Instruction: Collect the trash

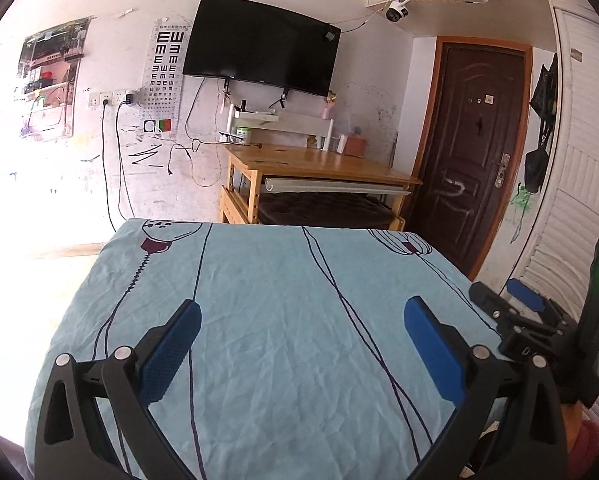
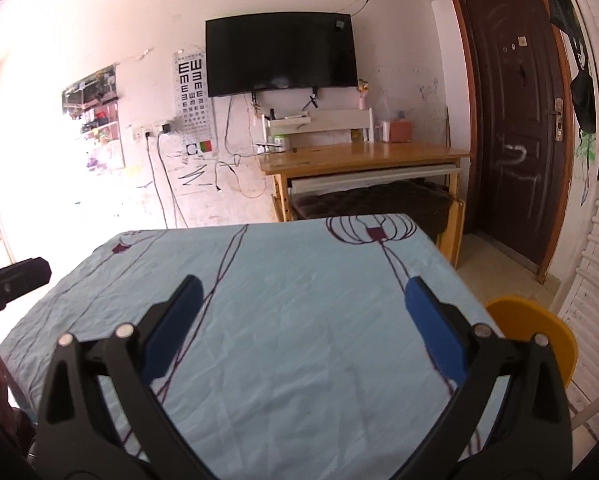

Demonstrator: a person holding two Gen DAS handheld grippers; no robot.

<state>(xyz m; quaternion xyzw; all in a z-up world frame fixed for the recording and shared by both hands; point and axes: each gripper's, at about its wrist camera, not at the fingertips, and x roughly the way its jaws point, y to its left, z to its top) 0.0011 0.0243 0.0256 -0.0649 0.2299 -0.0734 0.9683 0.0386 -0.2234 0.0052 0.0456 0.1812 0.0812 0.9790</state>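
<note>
No trash shows in either view. My left gripper (image 1: 301, 312) is open and empty, held above a table covered with a light blue cloth (image 1: 279, 320) printed with dark lantern drawings. My right gripper (image 2: 301, 296) is open and empty above the same blue cloth (image 2: 299, 340). The right gripper also shows at the right edge of the left wrist view (image 1: 511, 300), open, with blue pads. A black part of the left gripper (image 2: 11, 280) shows at the left edge of the right wrist view.
A wooden desk (image 1: 323, 164) with small items stands against the far wall under a black TV (image 1: 259, 44). A dark brown door (image 1: 471, 140) is at the right. A yellow chair (image 2: 535, 332) stands by the table's right side. White slatted doors (image 1: 579, 200) line the right.
</note>
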